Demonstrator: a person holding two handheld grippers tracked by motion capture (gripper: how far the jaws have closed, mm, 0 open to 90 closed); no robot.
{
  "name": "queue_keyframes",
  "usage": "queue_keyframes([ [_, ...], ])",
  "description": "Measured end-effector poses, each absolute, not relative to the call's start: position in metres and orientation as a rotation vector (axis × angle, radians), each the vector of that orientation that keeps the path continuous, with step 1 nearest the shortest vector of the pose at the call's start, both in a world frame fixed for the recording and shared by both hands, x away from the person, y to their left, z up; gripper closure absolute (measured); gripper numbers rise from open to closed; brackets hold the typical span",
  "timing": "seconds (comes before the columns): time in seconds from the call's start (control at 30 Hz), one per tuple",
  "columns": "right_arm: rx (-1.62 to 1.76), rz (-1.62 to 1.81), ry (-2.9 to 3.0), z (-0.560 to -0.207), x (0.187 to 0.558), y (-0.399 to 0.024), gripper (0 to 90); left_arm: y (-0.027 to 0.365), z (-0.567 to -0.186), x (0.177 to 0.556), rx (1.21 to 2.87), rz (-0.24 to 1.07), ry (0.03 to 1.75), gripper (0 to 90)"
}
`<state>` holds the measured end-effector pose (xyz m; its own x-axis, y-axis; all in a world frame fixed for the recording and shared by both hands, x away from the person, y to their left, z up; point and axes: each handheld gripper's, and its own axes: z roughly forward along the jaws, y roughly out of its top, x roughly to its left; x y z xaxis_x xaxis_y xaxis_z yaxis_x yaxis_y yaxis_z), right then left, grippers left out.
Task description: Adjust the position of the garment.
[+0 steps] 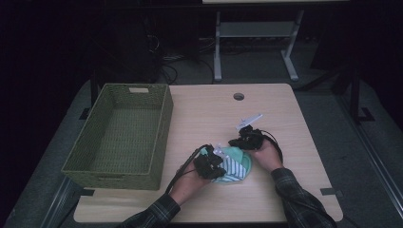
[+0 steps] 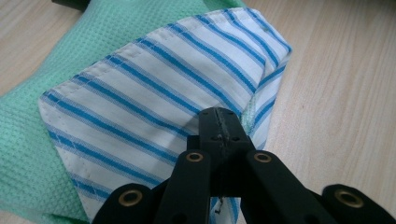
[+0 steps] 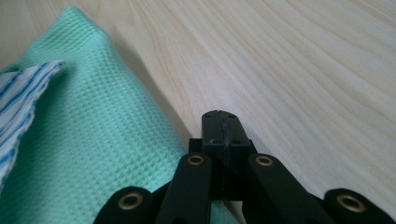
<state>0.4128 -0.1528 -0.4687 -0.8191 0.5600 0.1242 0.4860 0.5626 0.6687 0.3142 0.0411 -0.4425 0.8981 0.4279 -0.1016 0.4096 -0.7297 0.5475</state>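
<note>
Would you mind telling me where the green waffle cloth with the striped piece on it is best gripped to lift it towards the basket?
Probably at the green waffle cloth's thick folded edge, coming in level from the bare table on the right. That fold stands proud of the wood, so jaws can slip around it, and pinching there avoids tugging the loose striped piece.

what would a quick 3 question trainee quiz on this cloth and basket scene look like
1. True or false: the woven basket already holds the green cloth.
2. Which pattern marks the cloth panel under the left gripper? A dots, B blue and white stripes, C plain red.
3. Fill in: both grippers' jaws are ____.

Key:
1. False; the cloth lies on the table, right of the basket.
2. B, the striped panel.
3. Shut; the right gripper sits at the green cloth's edge.
</note>
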Motion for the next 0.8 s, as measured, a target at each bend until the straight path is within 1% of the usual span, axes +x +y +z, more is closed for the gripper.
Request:
queue_keyframes([
  [0.2, 0.881, 1.102, 2.685, -0.468, 0.403, -0.162, 90.0, 0.046, -0.442, 0.319, 2.518, 0.074, 0.589, 89.7],
  [0.43, 0.888, 1.108, 2.674, -0.465, 0.385, -0.179, 90.0, 0.053, -0.441, 0.331, 2.516, 0.116, 0.638, 89.6],
  [0.8, 0.877, 1.133, 2.692, -0.461, 0.356, -0.191, 90.0, 0.056, -0.44, 0.353, 2.527, 0.247, 0.68, 89.7],
])
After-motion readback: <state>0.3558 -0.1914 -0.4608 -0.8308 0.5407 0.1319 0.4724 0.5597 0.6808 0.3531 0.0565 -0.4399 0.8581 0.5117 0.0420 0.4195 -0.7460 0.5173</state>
